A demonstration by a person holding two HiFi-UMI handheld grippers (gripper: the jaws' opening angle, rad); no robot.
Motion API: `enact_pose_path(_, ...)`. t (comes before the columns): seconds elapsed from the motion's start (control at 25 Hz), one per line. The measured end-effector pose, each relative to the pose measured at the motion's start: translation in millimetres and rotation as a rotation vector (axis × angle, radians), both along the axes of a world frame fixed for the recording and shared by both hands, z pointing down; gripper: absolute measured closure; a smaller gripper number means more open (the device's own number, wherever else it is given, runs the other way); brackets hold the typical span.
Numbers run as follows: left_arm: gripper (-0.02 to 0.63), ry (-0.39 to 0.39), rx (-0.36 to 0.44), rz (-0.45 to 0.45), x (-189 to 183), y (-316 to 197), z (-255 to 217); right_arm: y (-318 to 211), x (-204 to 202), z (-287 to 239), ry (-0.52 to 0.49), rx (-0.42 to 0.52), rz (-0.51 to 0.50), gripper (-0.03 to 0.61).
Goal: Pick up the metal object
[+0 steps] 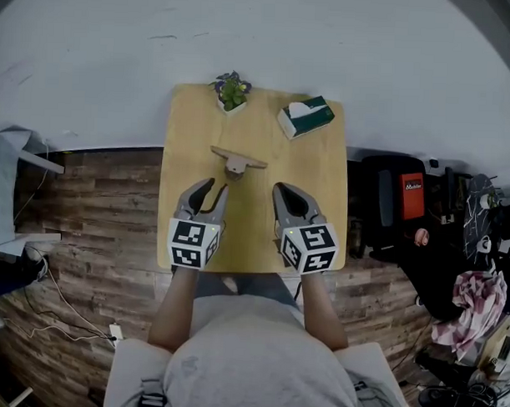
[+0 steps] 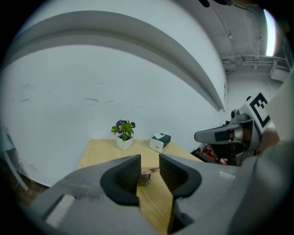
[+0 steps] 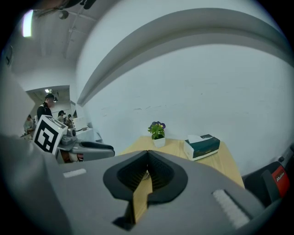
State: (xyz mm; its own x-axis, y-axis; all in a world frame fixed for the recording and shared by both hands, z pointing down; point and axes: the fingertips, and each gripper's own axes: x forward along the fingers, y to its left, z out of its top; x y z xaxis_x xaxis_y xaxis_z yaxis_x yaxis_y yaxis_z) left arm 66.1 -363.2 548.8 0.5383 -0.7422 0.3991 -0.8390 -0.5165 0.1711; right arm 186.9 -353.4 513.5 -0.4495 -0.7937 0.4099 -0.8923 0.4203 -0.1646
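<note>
Metal object (image 1: pixel 237 159) lies on the wooden table (image 1: pixel 248 227), long side going left to right — left gripper (image 1: pixel 215 187) loose and empty, right gripper (image 1: pixel 280 188) pinched closed.

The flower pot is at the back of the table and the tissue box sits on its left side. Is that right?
Not quite. The flower pot is at the back of the table, but the tissue box sits on its right side, not its left. The head view shows this.
</note>
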Motion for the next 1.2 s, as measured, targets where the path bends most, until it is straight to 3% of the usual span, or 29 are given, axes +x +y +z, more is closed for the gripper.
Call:
enact_pose_path(0.36, 0.386, -0.072, -0.082, -0.051, 24, -7, 47, -1, 16, 14, 0.011, -0.028, -0.079, 0.577)
enact_pose_path(0.72, 0.293, -0.135, -0.17, -0.123, 24, -29, 92, -2, 38, 22, 0.023, -0.043, -0.087, 0.577)
enact_pose_path(1.2, 0.264, -0.176, -0.292, -0.161, 38, -48, 147, -4, 56, 36, 0.025, -0.078, -0.086, 0.577)
